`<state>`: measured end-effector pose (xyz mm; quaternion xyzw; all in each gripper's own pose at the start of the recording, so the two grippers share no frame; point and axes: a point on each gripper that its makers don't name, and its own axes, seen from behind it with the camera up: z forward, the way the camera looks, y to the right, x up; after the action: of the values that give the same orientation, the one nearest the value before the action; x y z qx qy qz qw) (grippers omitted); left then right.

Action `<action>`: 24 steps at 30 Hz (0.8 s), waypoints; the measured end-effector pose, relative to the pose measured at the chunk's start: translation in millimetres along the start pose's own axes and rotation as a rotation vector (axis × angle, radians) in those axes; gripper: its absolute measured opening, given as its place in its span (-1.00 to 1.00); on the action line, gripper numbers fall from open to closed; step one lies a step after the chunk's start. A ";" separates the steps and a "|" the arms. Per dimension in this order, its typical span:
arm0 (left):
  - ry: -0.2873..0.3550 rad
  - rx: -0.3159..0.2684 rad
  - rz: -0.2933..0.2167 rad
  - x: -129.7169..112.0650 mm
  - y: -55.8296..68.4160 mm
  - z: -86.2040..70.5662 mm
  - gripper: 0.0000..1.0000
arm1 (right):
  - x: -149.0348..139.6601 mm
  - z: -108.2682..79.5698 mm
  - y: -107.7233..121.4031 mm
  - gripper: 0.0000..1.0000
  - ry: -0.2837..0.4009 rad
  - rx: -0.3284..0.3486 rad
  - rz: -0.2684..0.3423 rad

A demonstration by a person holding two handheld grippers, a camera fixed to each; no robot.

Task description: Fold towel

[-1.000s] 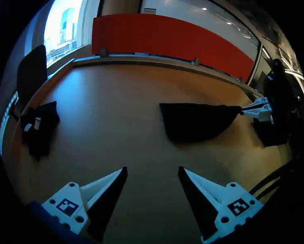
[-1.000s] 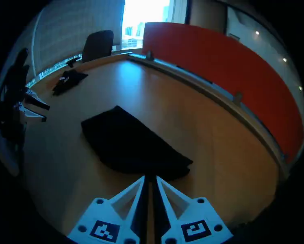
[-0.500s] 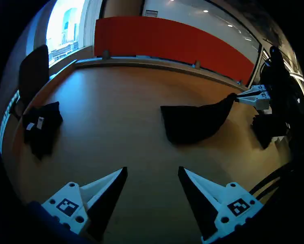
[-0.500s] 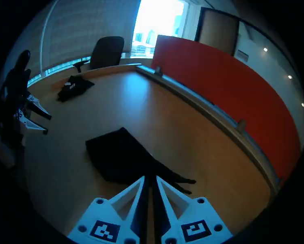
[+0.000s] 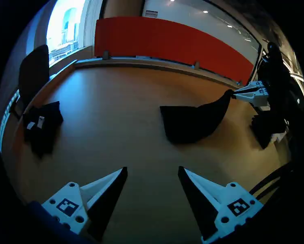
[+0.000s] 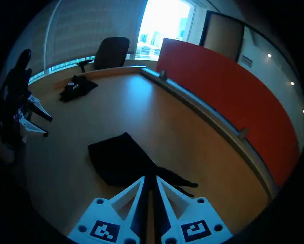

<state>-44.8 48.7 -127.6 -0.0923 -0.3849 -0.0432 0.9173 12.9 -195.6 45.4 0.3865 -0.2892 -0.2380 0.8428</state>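
Pinching the towel (image 6: 117, 160), the right gripper (image 6: 150, 178) holds one corner raised.

My left gripper (image 5: 152, 168) carries its camera low over the table (image 5: 111, 110), well back from the towel (image 5: 192, 120), facing the red partition (image 5: 172, 38). My right gripper (image 6: 150, 179) carries its camera right at the towel's edge, looking lengthwise toward the chair (image 6: 111, 49) and window (image 6: 164, 24). Both views share the tabletop, towel, partition and chair.
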 end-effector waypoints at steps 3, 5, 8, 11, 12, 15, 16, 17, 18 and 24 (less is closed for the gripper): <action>0.005 0.001 -0.002 1.8 -0.5 -2.4 0.85 | 3.5 4.4 -3.5 -0.90 -0.002 0.011 -0.012; 0.012 0.002 -0.005 4.0 -0.5 -5.1 0.85 | 7.3 9.0 -7.4 -0.90 -0.005 0.019 -0.023; 0.023 0.001 -0.013 6.8 -0.4 -9.3 0.85 | 13.4 16.6 -14.3 -0.90 -0.007 0.034 -0.037; 0.034 0.001 -0.026 9.4 -0.7 -13.7 0.85 | 19.2 25.4 -22.4 -0.90 -0.011 0.051 -0.049; 0.037 0.002 -0.030 10.1 -0.9 -15.1 0.85 | 21.0 28.3 -25.0 -0.90 -0.012 0.056 -0.053; 0.048 0.002 -0.044 12.4 -1.4 -19.5 0.85 | 25.2 37.6 -34.5 -0.90 -0.018 0.076 -0.068; 0.051 0.002 -0.048 13.0 -1.5 -20.9 0.85 | 26.4 41.0 -38.0 -0.90 -0.020 0.083 -0.072; 0.054 0.002 -0.051 13.5 -1.7 -22.2 0.85 | 27.5 44.0 -41.2 -0.90 -0.022 0.089 -0.076; 0.057 0.003 -0.055 14.1 -1.8 -23.4 0.85 | 28.7 46.9 -44.3 -0.90 -0.024 0.096 -0.080; 0.064 0.002 -0.071 13.0 -2.3 -28.0 0.85 | 34.1 64.7 -64.0 -0.90 -0.037 0.134 -0.101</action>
<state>-16.5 40.6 -137.3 -0.0761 -0.3587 -0.0781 0.9271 -17.5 -287.8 39.7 0.4517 -0.3000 -0.2675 0.7965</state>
